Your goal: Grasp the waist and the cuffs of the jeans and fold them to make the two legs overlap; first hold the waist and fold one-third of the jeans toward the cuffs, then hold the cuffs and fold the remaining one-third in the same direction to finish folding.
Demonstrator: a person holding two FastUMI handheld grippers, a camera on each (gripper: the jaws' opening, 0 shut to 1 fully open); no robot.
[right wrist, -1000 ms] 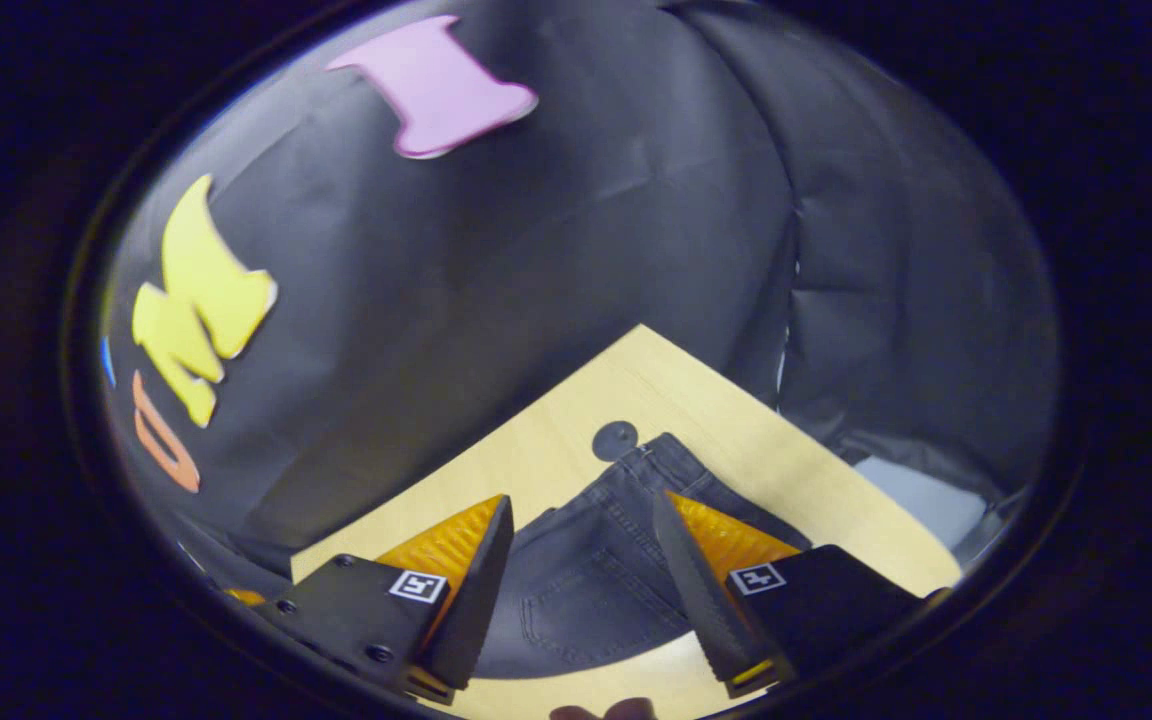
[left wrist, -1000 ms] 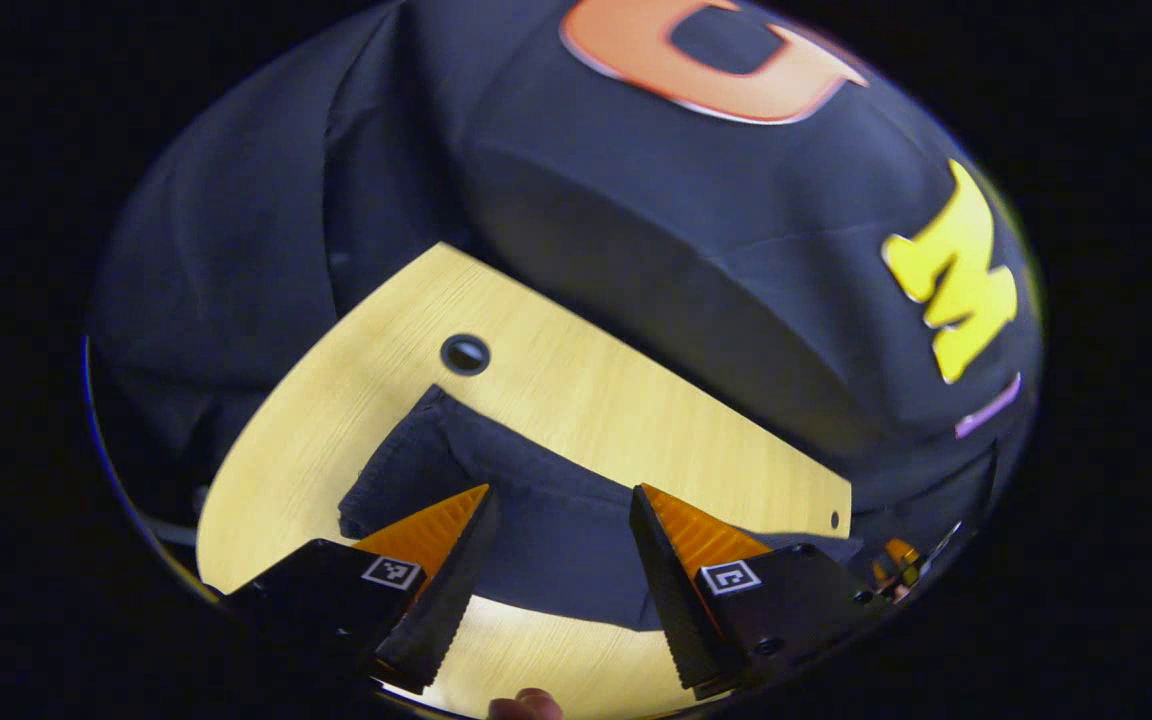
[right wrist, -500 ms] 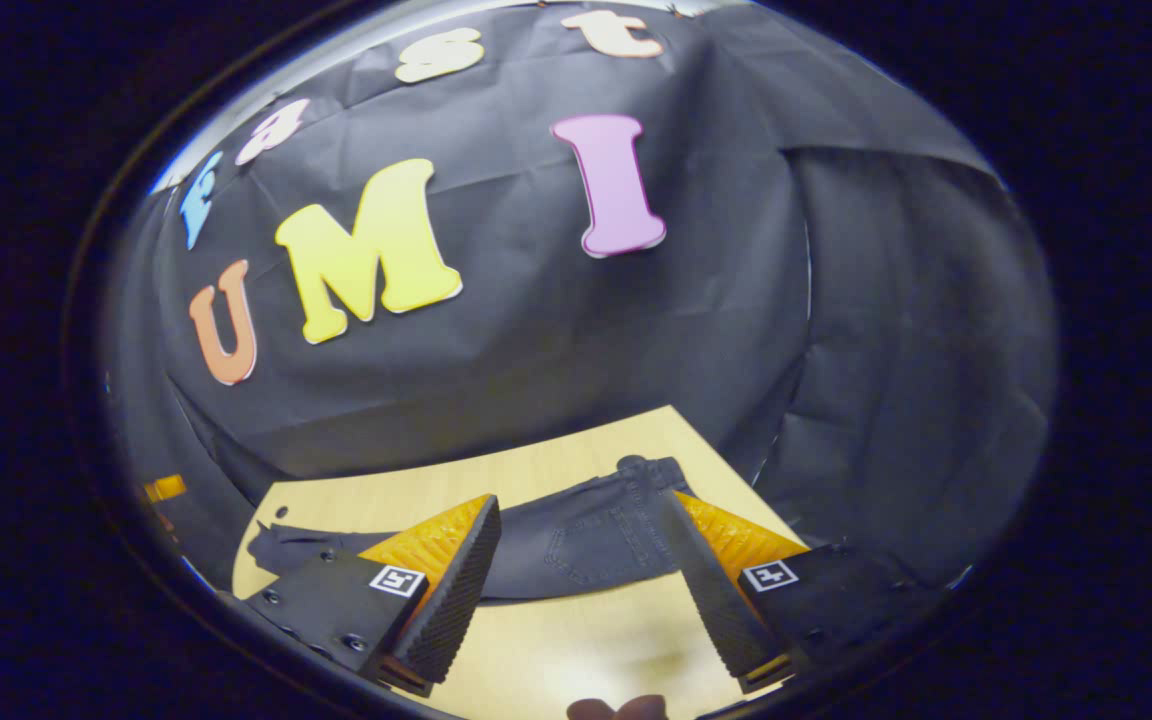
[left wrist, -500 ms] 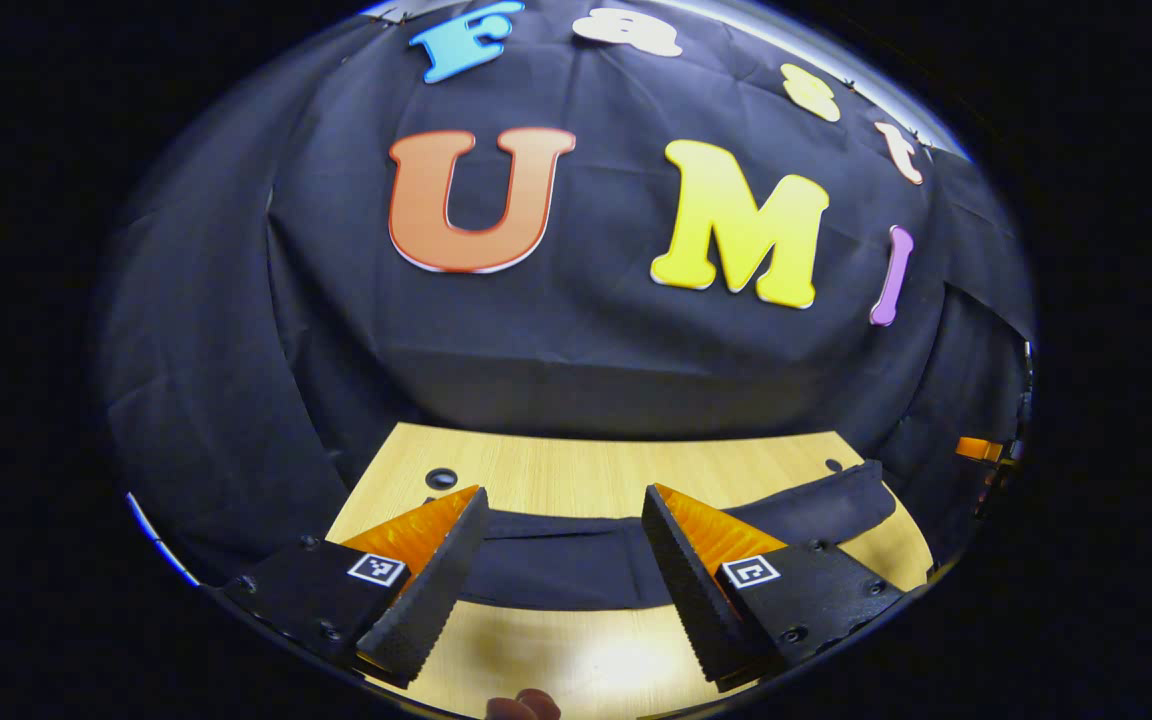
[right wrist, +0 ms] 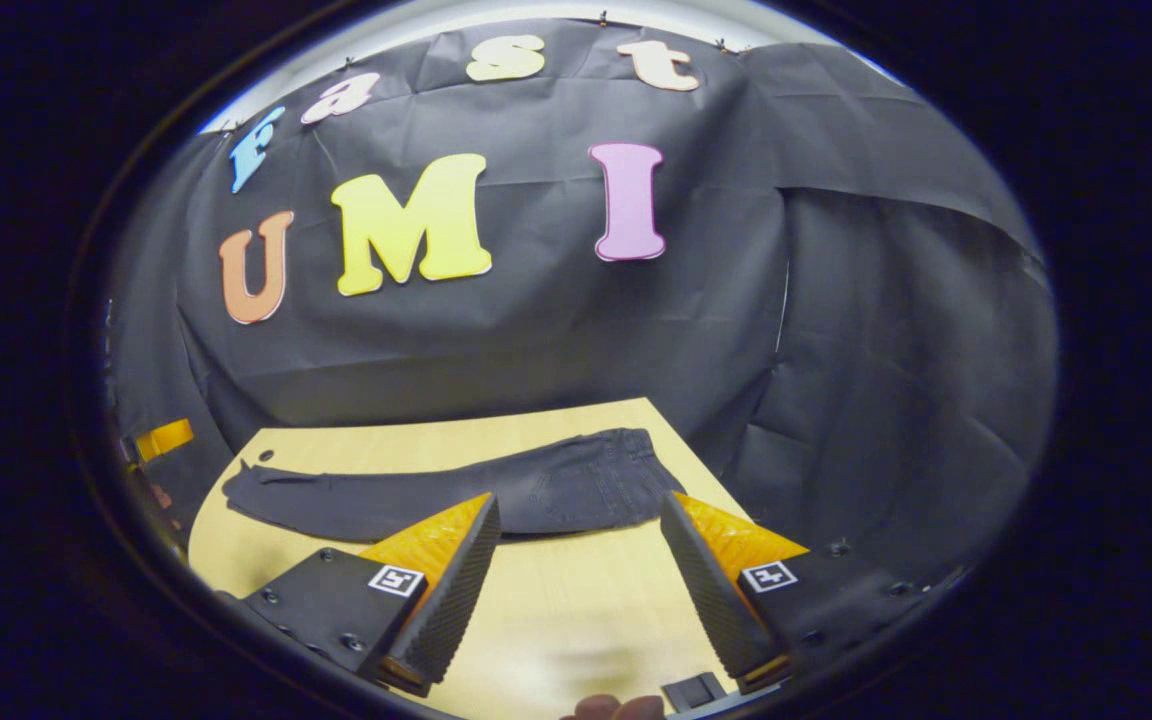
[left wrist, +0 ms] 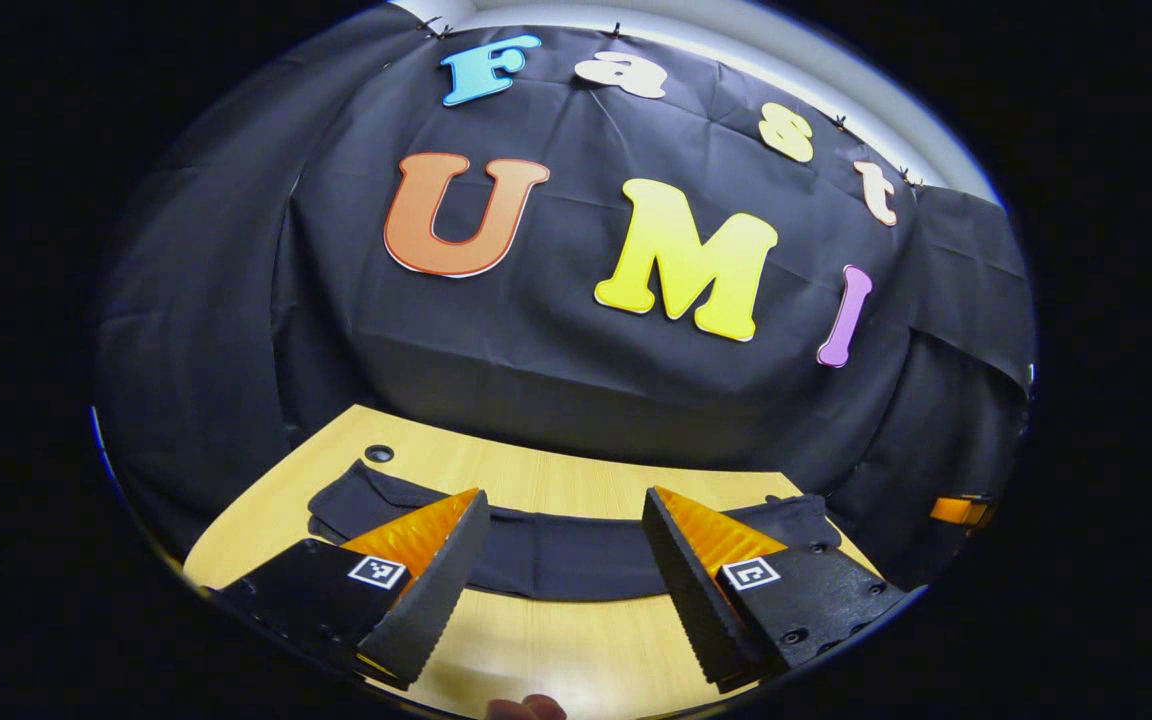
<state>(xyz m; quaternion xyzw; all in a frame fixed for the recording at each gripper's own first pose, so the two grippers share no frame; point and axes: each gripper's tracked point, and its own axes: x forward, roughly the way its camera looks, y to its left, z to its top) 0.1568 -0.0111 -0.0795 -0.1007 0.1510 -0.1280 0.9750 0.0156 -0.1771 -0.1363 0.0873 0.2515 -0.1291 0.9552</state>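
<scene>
One pair of jeans [right wrist: 456,495] lies flat across the wooden table [right wrist: 556,600].

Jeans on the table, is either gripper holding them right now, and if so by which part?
Nothing is held. The left gripper and right gripper both have open jaws, short of the jeans lying flat on the table.

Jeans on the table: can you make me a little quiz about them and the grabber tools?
1. True or false: the jeans lie flat, stretched across the wooden table.
2. In the right gripper view, the waist end is at the A) left B) right.
3. Fill in: both the left tool and the right tool are ____.

Key: 1 true. 2 B. 3 open, holding nothing.
</scene>
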